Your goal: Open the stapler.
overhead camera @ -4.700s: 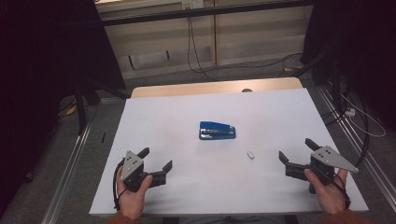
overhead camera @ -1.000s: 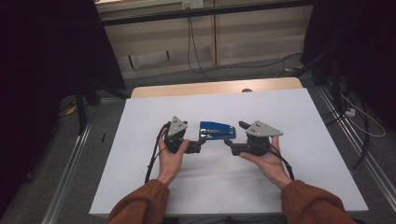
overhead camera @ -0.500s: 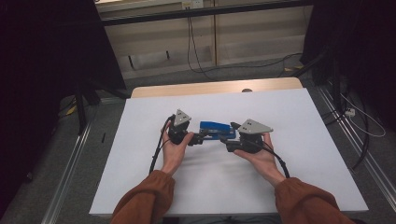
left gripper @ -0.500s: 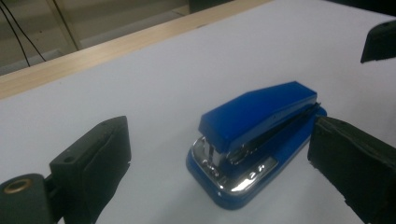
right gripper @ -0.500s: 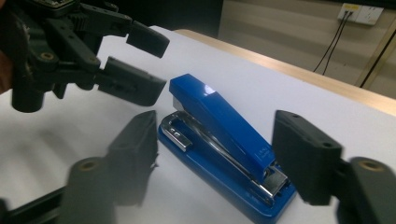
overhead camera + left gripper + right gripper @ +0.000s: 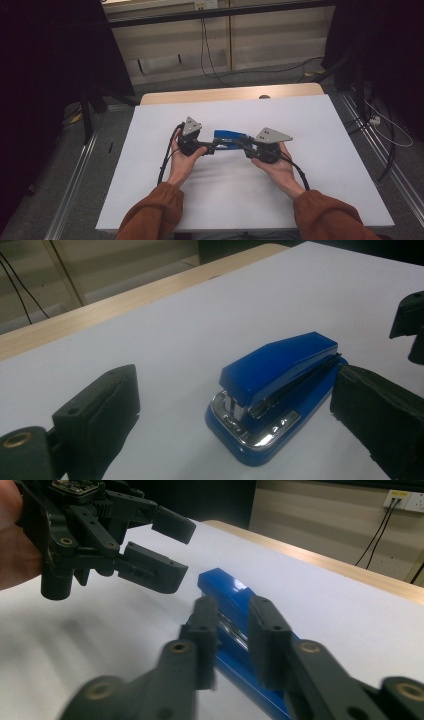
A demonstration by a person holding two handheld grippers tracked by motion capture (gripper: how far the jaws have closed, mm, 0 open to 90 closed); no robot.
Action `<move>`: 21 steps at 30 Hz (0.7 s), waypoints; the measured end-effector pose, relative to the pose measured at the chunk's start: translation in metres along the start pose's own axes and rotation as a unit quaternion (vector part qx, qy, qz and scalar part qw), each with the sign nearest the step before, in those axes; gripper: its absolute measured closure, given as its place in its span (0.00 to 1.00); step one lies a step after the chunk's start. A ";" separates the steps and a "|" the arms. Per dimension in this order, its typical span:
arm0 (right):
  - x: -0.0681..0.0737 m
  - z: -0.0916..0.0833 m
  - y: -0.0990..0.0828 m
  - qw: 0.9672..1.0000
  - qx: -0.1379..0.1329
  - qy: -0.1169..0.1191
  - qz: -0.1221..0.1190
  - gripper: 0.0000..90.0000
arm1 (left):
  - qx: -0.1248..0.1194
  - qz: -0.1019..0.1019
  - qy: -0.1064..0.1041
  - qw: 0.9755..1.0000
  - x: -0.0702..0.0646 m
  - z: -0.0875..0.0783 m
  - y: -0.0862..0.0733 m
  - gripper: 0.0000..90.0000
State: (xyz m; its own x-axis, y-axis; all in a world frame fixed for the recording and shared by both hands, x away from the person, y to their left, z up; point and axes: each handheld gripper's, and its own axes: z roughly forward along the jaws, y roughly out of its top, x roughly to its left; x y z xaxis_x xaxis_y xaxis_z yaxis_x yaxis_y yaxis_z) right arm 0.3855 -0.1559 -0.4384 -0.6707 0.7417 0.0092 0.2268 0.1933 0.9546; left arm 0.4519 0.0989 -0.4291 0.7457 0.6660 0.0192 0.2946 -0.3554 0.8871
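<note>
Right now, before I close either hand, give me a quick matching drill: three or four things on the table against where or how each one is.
Things:
1. stapler
2. left gripper
3. right gripper
4. wooden table edge

States:
A. bare strip beyond the white sheet
B. blue, lying flat between both grippers
C. jaws wide open at the stapler's metal front end
D. jaws narrow, over the stapler's rear end

Pairs: 1-B, 2-C, 3-D, 4-A

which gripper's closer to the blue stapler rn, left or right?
Right. The right gripper has its narrowly parted jaws at the blue stapler's rear end. The left gripper sits wide open at its front end, jaws apart from it.
</note>
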 end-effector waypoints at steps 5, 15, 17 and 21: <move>-0.001 0.002 -0.002 1.000 0.004 0.006 0.001 1.00 | 0.009 -0.003 0.003 1.000 0.001 0.002 -0.003 0.06; -0.002 0.004 -0.004 1.000 0.021 0.014 0.009 1.00 | 0.022 -0.017 -0.007 1.000 0.002 -0.003 -0.001 0.53; -0.002 0.004 -0.004 0.999 0.027 0.016 0.008 1.00 | 0.026 -0.014 -0.005 1.000 0.002 -0.003 -0.002 0.59; -0.002 0.006 -0.005 0.999 0.035 0.020 0.009 1.00 | 0.026 -0.006 -0.002 1.000 0.002 -0.005 -0.002 0.73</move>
State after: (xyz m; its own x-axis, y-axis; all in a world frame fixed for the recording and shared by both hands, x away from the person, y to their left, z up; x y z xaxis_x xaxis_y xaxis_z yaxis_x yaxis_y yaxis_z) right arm 0.3899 -0.1539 -0.4453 -0.6935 0.7193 0.0404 0.2872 0.2246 0.9312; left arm 0.4498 0.1039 -0.4283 0.7449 0.6671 0.0066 0.3333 -0.3807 0.8625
